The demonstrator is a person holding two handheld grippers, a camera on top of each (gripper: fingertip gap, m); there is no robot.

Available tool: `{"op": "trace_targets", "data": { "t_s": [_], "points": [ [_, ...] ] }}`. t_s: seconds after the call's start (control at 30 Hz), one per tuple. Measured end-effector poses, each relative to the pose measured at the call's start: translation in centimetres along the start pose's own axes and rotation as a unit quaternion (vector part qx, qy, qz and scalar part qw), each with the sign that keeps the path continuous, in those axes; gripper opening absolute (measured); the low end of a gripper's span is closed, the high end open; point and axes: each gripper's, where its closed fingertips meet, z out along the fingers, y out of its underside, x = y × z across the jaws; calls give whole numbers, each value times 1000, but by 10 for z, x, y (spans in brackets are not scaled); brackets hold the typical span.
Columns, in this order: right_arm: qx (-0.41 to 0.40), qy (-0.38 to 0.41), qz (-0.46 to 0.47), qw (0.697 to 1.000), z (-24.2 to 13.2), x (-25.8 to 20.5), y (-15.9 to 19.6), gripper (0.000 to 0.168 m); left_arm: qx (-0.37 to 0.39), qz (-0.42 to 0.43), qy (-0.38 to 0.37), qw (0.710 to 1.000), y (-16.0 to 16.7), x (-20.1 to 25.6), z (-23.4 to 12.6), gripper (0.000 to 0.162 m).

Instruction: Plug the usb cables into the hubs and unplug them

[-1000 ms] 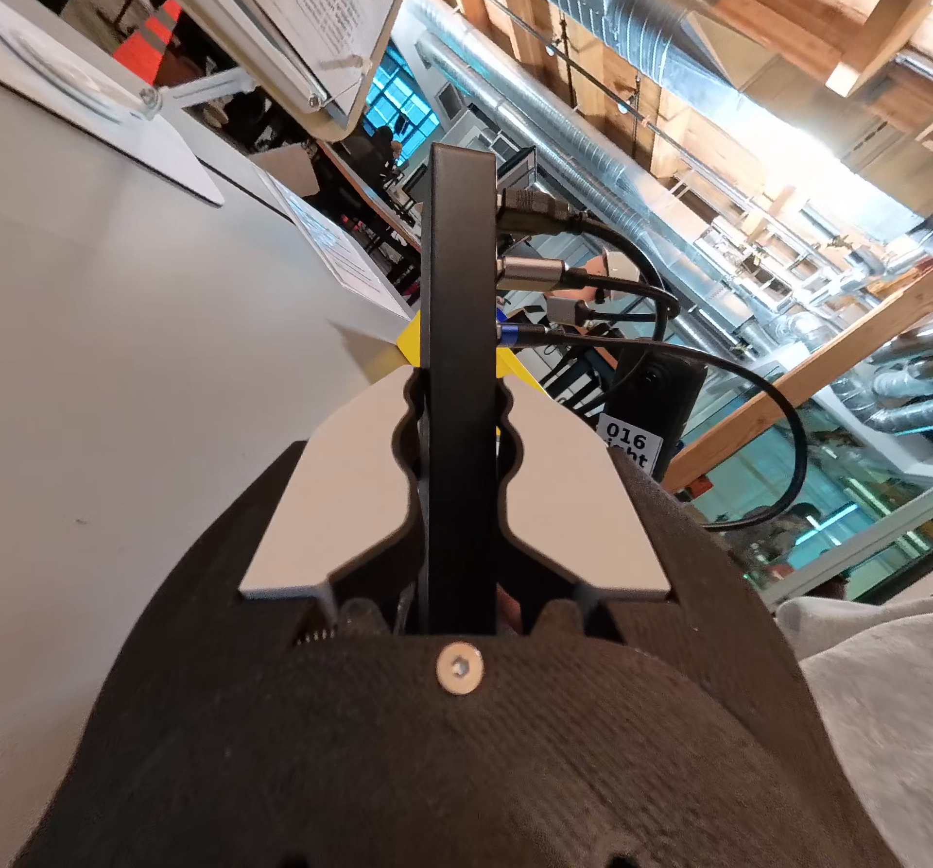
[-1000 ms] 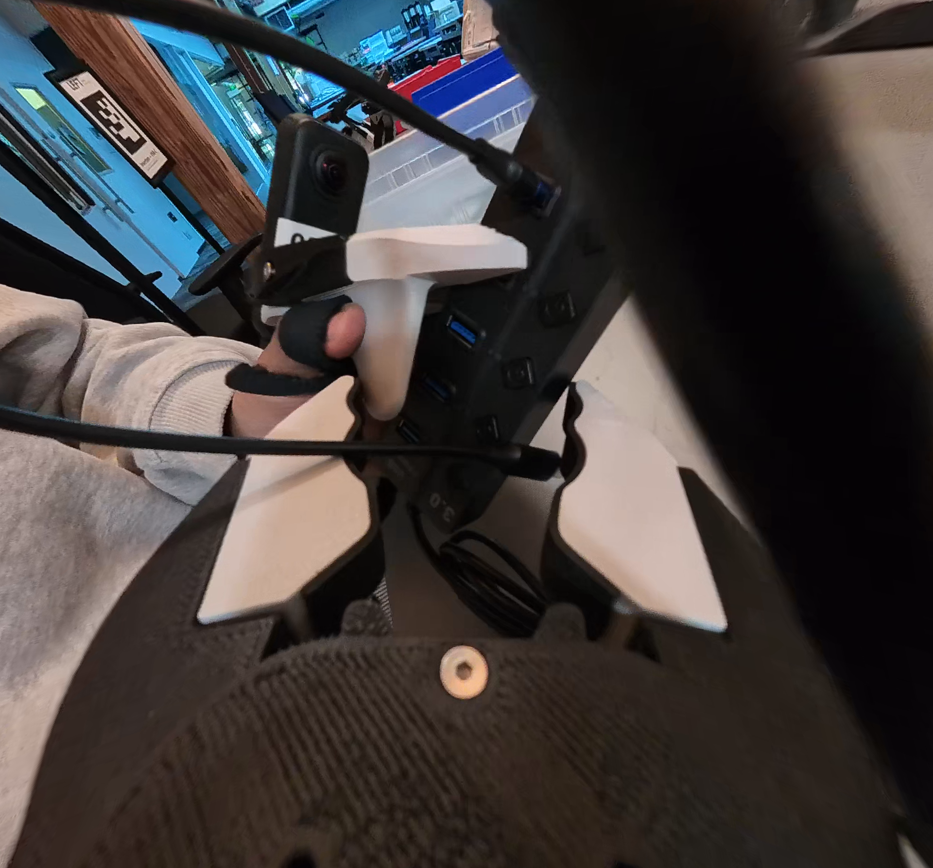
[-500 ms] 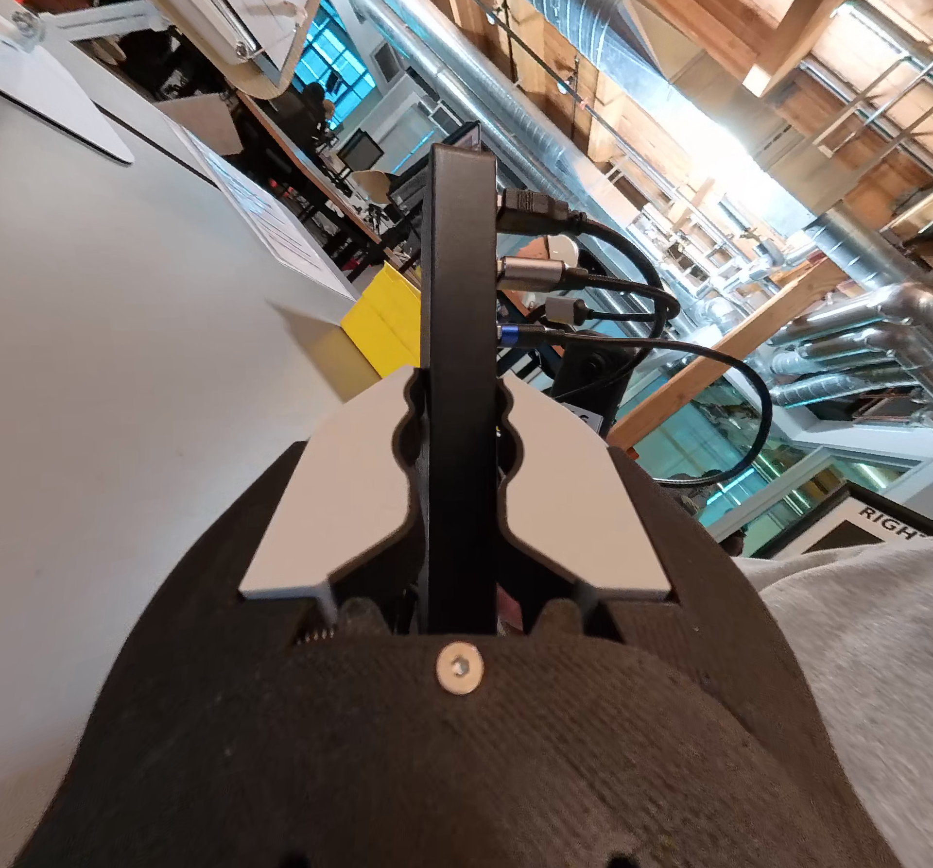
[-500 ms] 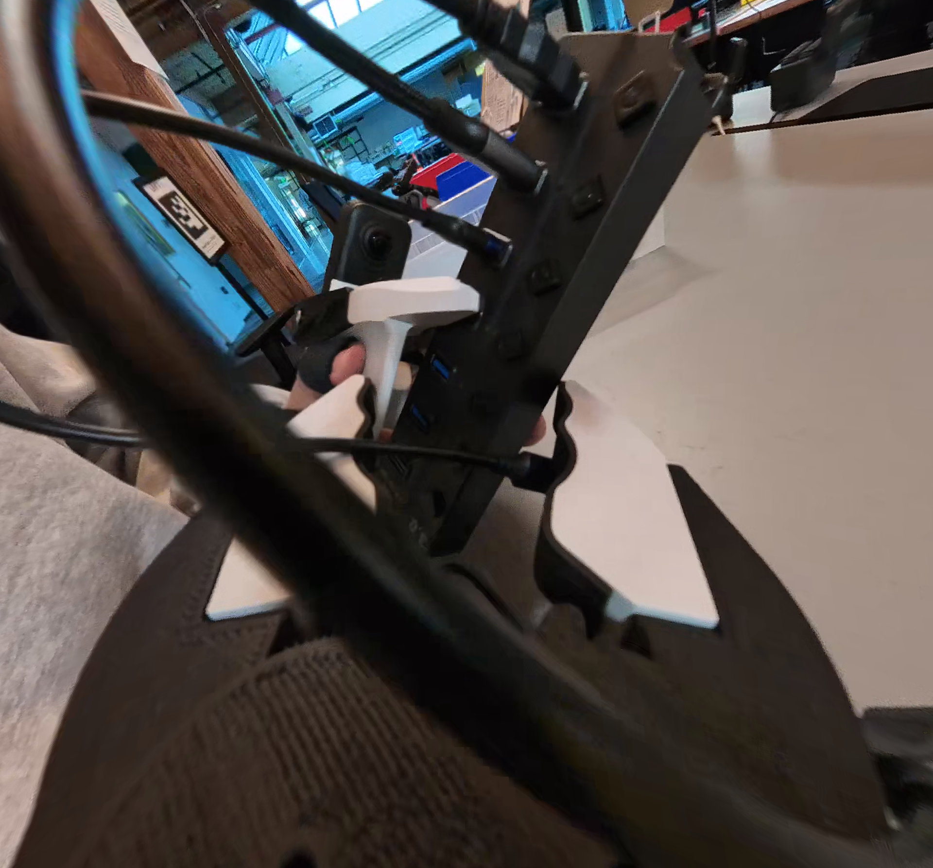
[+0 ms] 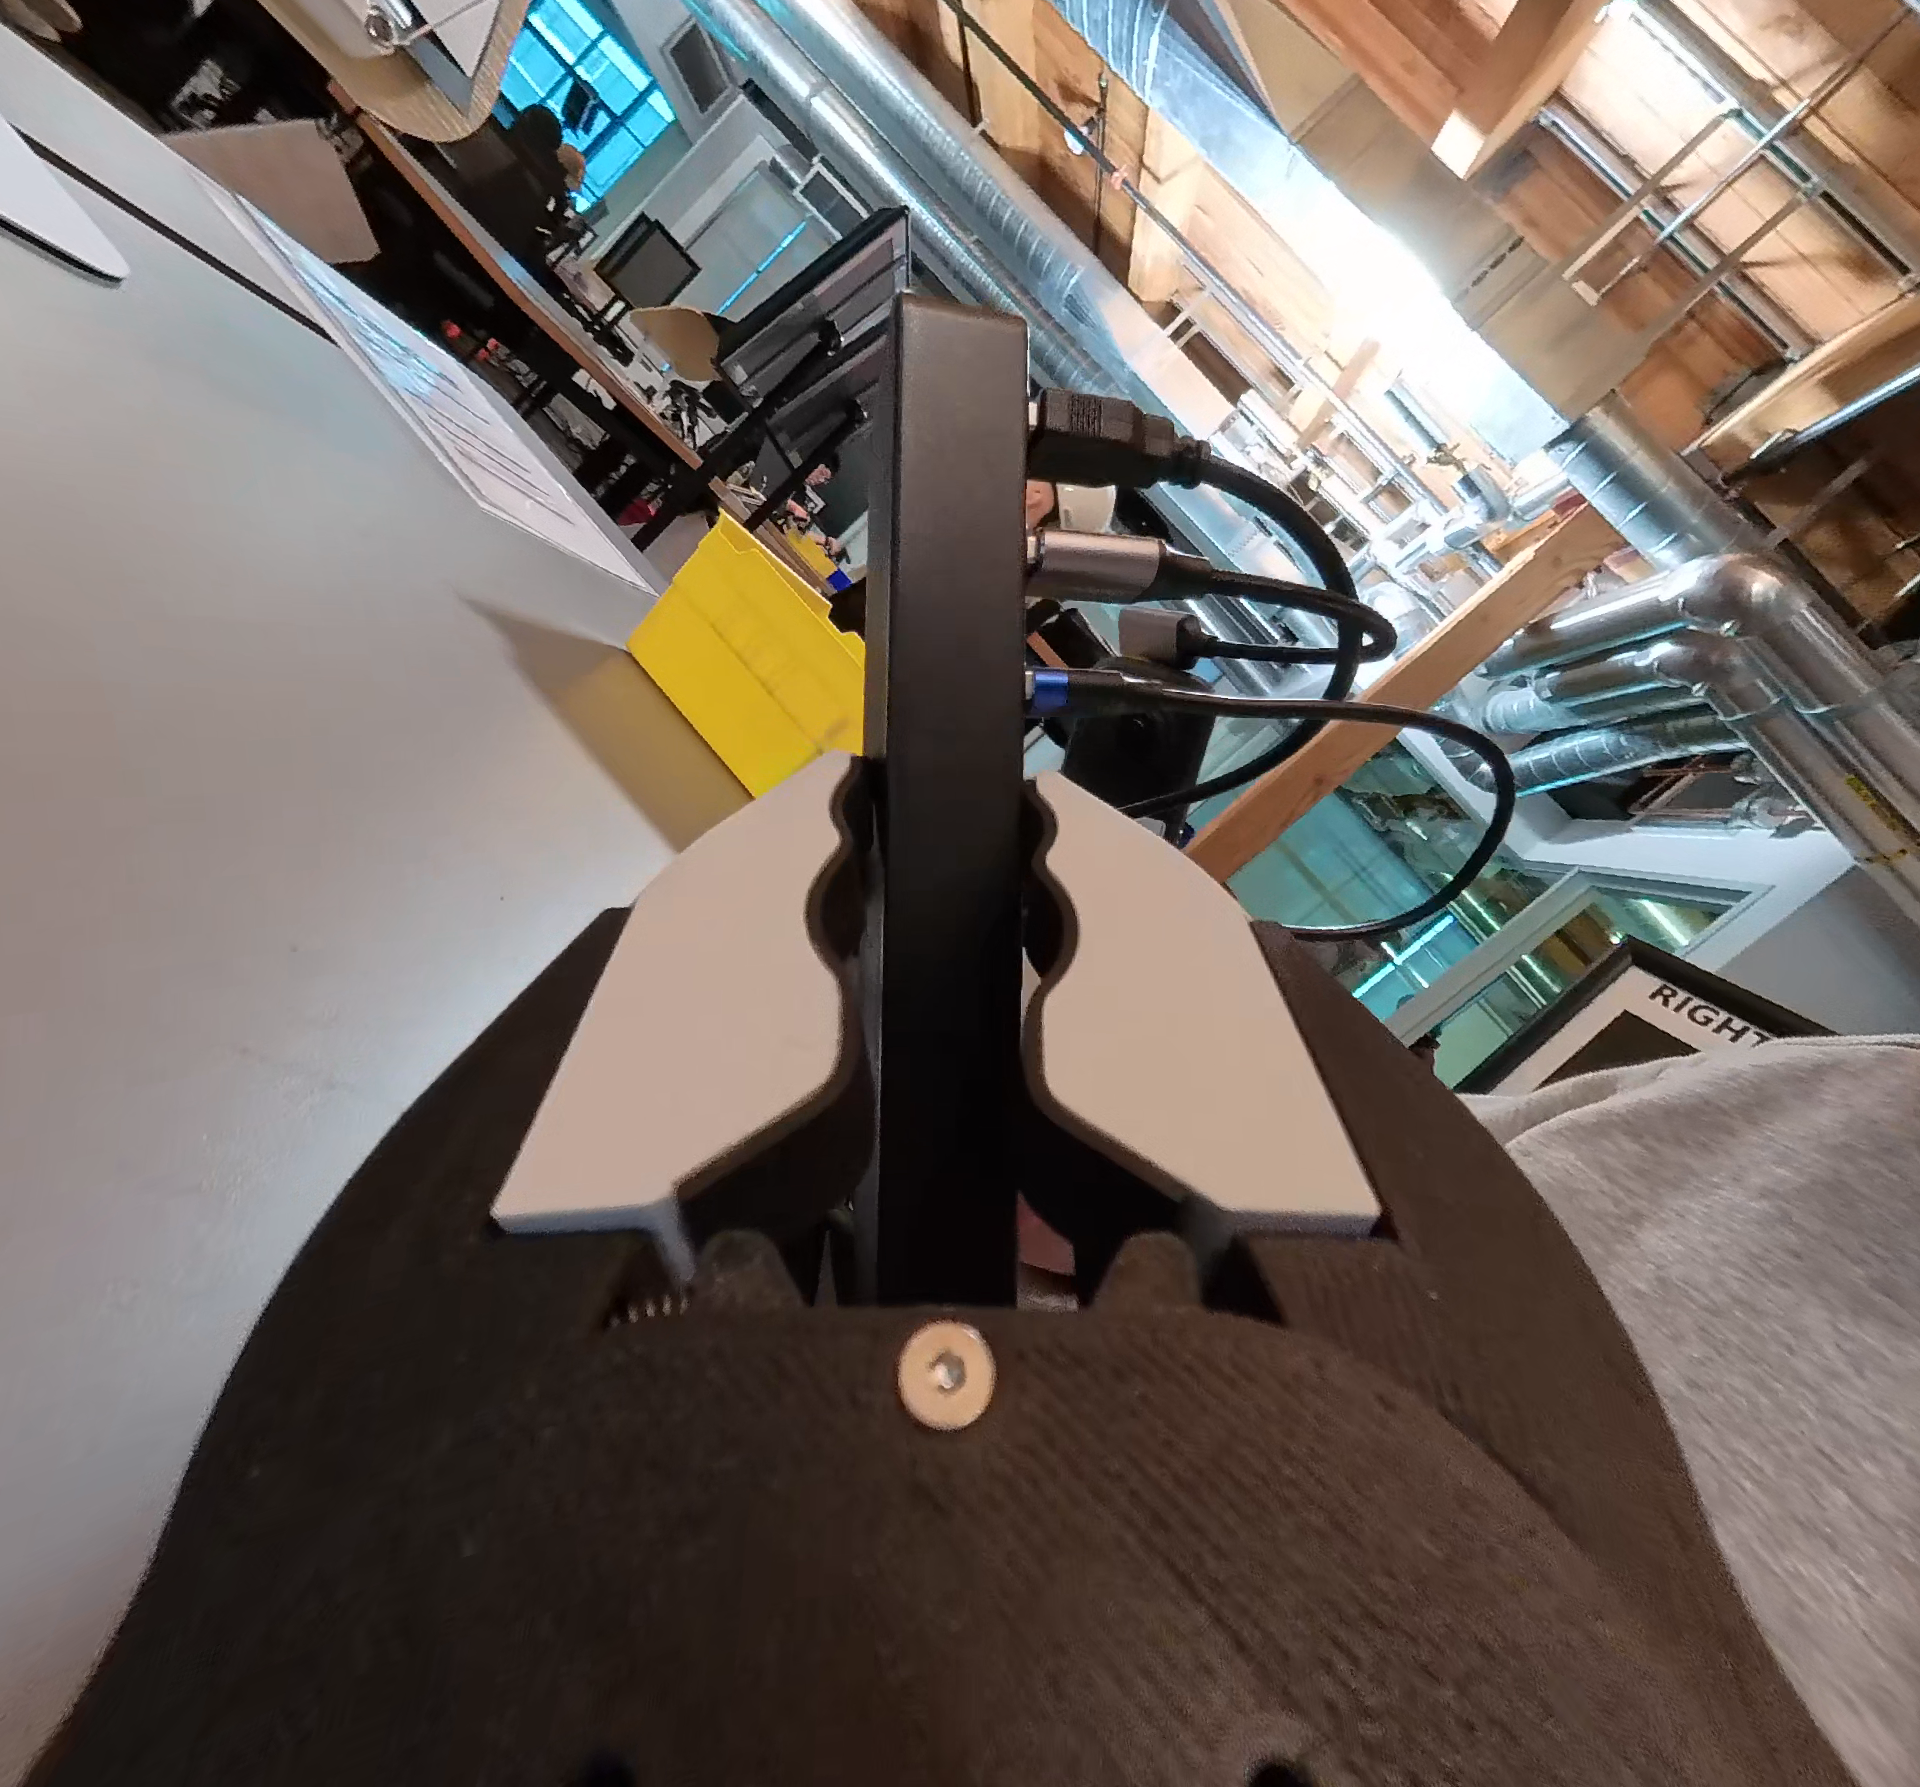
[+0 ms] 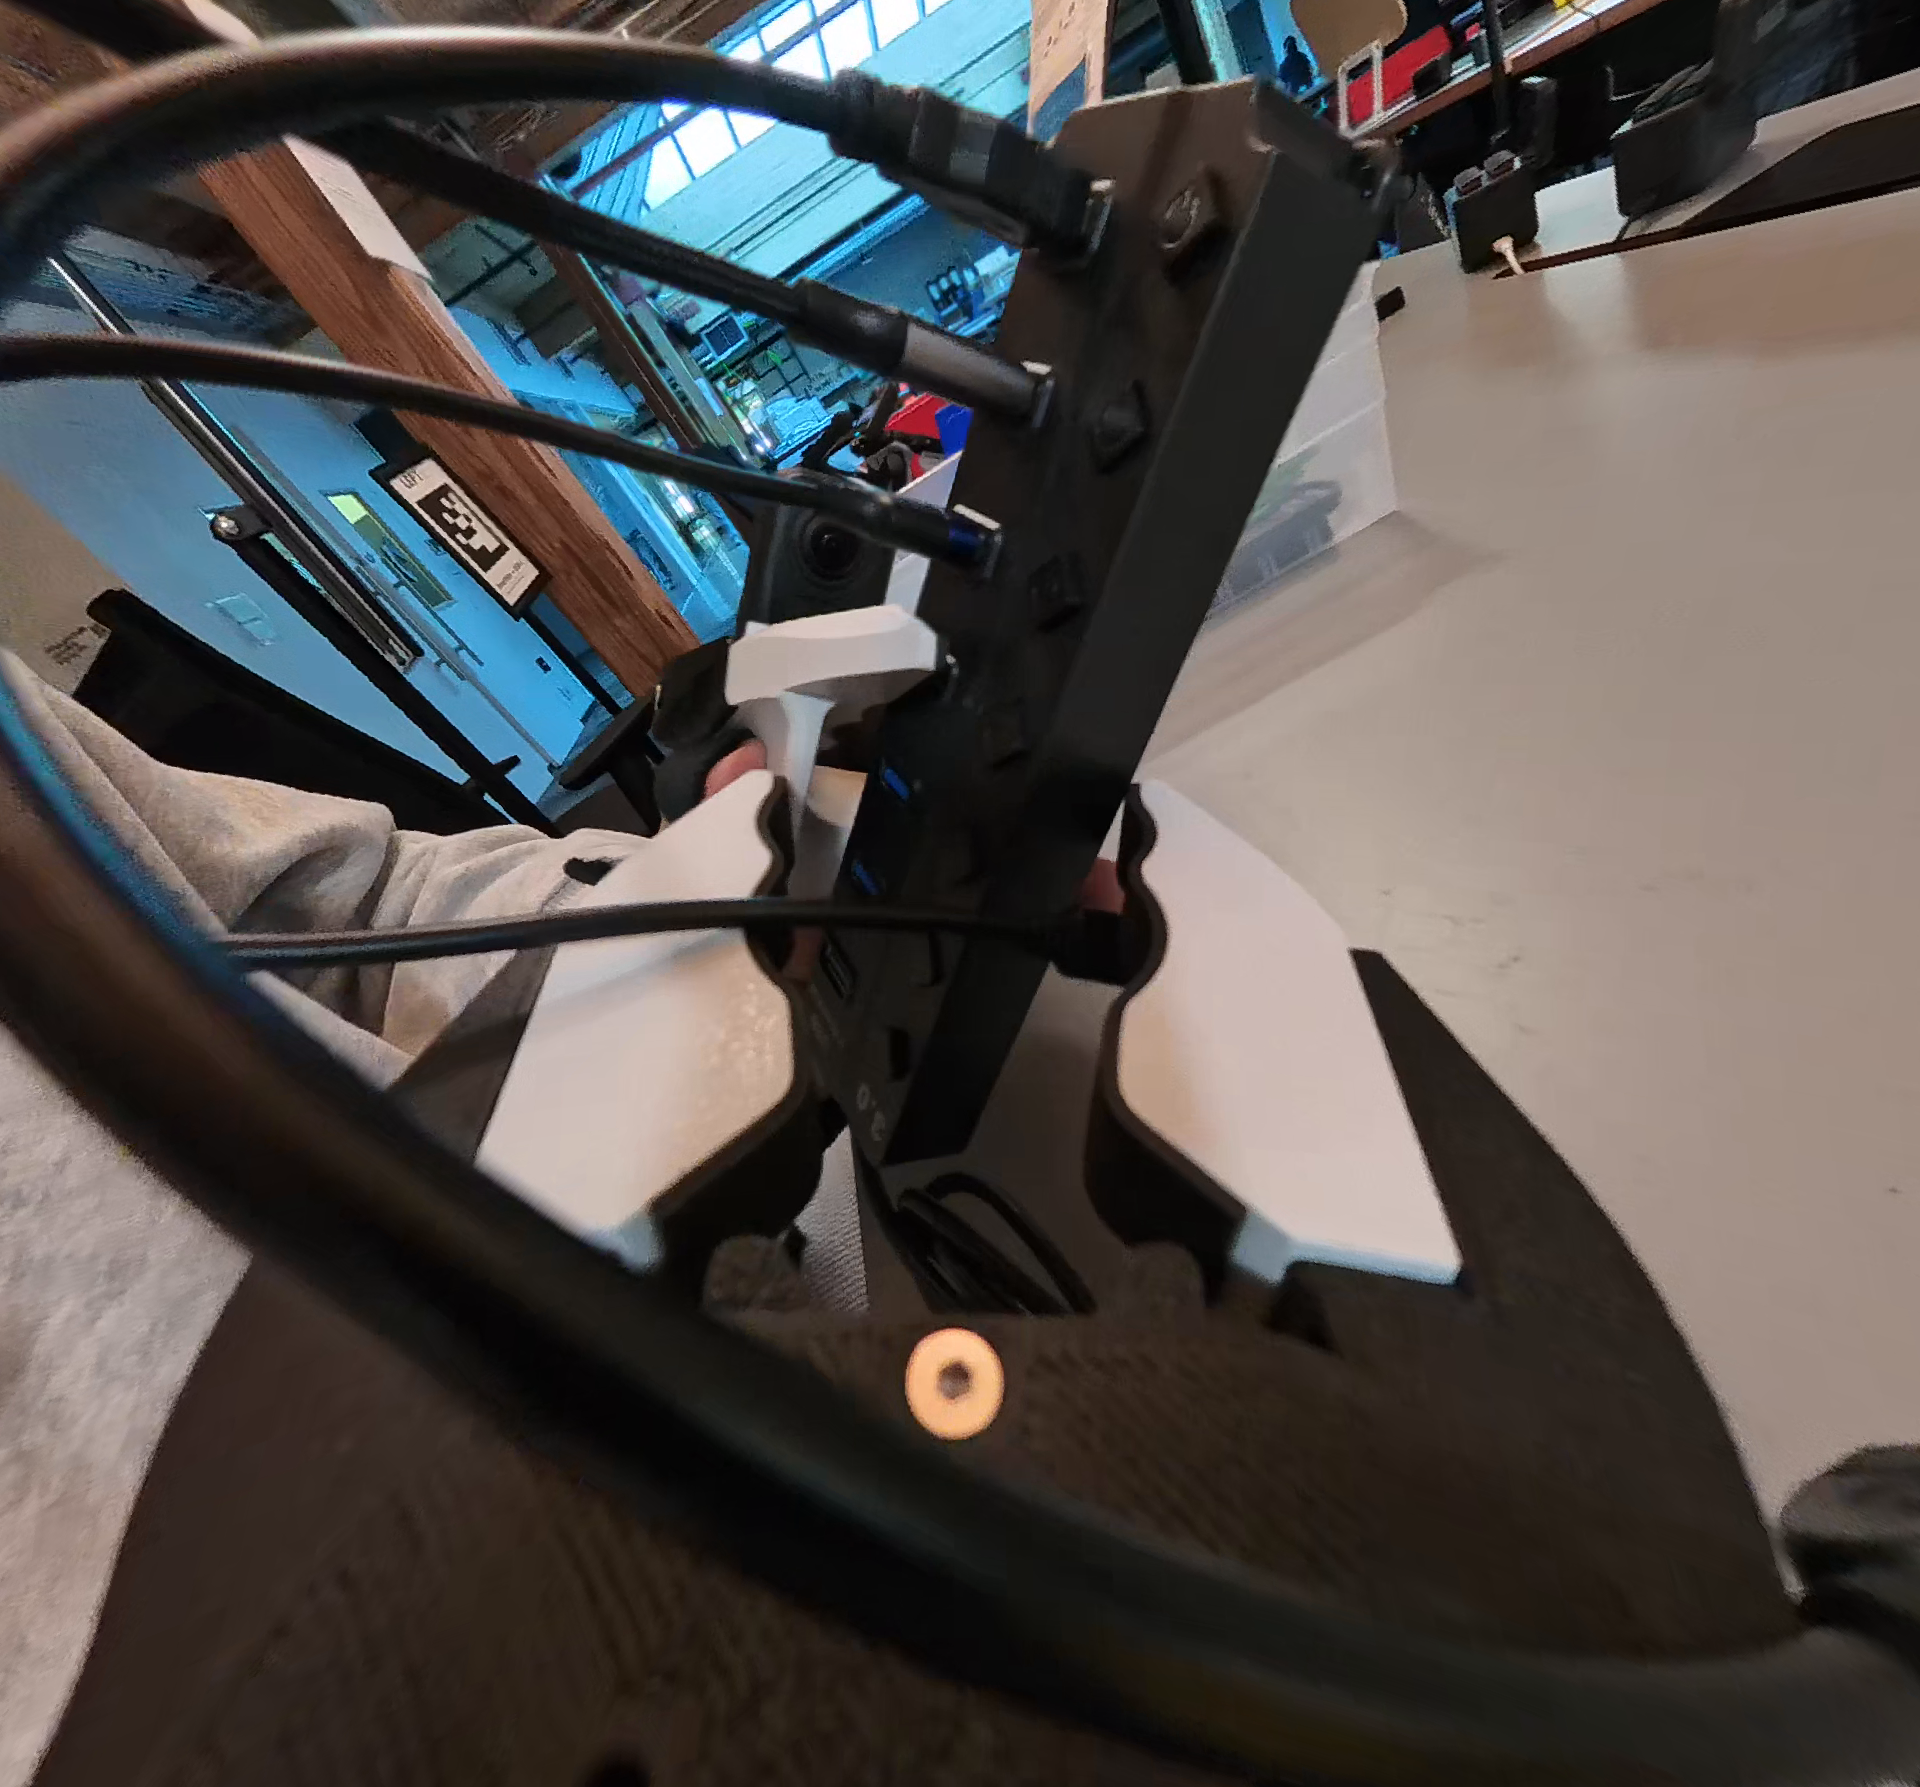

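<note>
A long black USB hub [image 5: 951, 594] stands upright, edge-on, clamped between the fingers of my left gripper [image 5: 951, 776]. Three cables are plugged into its right face: a black plug [image 5: 1101, 433], a silver plug [image 5: 1101, 558] and a blue-tipped plug [image 5: 1049, 688]. In the right wrist view the hub [image 6: 1143, 511] leans in front of my right gripper [image 6: 956, 797], which is open around its lower end. The same three plugs [image 6: 966, 366] show there. A thin black cable ends in a plug [image 6: 1081, 937] at my right finger's inner edge. The left gripper's white finger [image 6: 831, 667] shows on the hub.
The pale table [image 6: 1558, 698] lies to the right of the hub, and also shows in the left wrist view [image 5: 208, 698]. A thick black cable loop [image 6: 312, 1166] sweeps close across the right camera. A grey sleeve [image 6: 260, 854] is at left. A yellow bin [image 5: 758, 657] stands behind the table. Less than 4 cm separates the two grippers' tips.
The left gripper has tilted with the hub still clamped, so the background has shifted. In the right wrist view the dark blur over the lens has cleared and the plugged cables now show.
</note>
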Motion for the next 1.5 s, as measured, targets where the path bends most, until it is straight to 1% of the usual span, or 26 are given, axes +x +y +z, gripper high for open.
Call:
{"op": "trace_targets", "data": {
  "t_s": [0.1,0.23,0.43,0.5,0.57,0.77,0.87,0.97,1.27,1.33,1.4,1.5],
  "points": [
    [10,-8,14,1000,-2,1,-3,54,-10,-5,16,1000,2,4,1,28],
    [31,-21,26,999,-5,0,-10,52,-35,-6,34,999,10,9,3,29],
    [30,-27,10,999,-5,-3,-11,50,-48,-13,50,997,14,14,4,29],
    [31,-29,9,999,-6,-3,-11,46,-49,-12,52,997,14,15,4,29],
    [27,-25,8,999,-6,-1,-11,39,-49,-9,56,997,15,16,5,29],
    [23,-21,13,999,-7,1,-10,37,-34,26,36,998,13,14,5,31],
    [29,-19,31,999,-10,4,-13,36,-8,30,40,999,3,16,3,42],
    [39,-13,39,998,-14,9,-17,34,19,39,48,998,-7,20,0,48],
    [56,-15,46,997,-21,11,-26,32,33,52,43,997,-12,18,-3,48],
    [65,-19,52,996,-23,10,-31,31,47,58,43,996,-17,19,-5,48],
    [84,-23,52,995,-27,6,-43,31,65,68,38,995,-25,20,-8,49],
    [127,-33,41,991,-38,-3,-81,30,92,82,18,992,-36,16,-13,49]
  ]
}}
